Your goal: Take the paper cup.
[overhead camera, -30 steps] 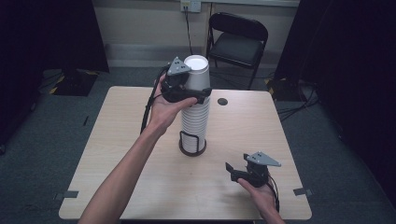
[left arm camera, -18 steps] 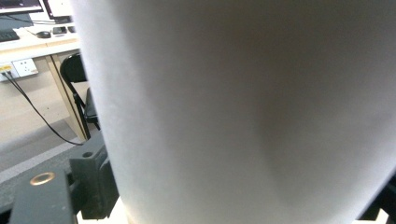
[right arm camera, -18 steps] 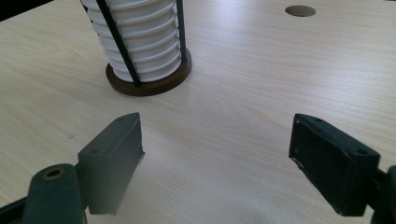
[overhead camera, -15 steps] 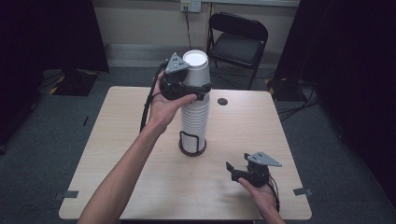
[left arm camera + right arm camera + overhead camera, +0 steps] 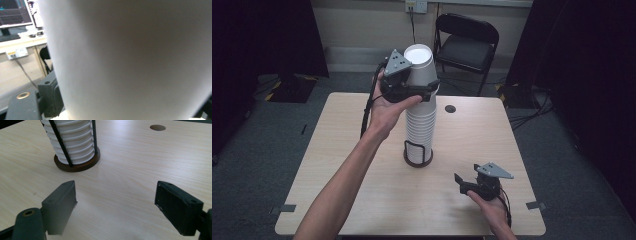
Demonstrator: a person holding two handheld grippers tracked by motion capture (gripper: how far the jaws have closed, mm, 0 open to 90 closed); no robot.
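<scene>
A pale wooden bench (image 5: 362, 190) stands before a folding chair (image 5: 467, 45). The left gripper (image 5: 412, 90), its fingers clamped on the top cup (image 5: 419, 62) above the stack (image 5: 419, 122), should lift straight up. The right gripper (image 5: 474, 185) rests low, fingers wide apart.

Top cup (image 5: 420, 65), clamped in left gripper (image 5: 412, 90), looked like matt white paper, smooth; stack (image 5: 420, 122) below it same, w/ ribbed rims. Holder (image 5: 76, 163) ahead of right gripper (image 5: 116, 202): dark glossy wood base, thin black metal rods. Table (image 5: 362, 190) under it: pale wood-grain laminate, satin. Jaws: matt black plastic, pads rough.
</scene>
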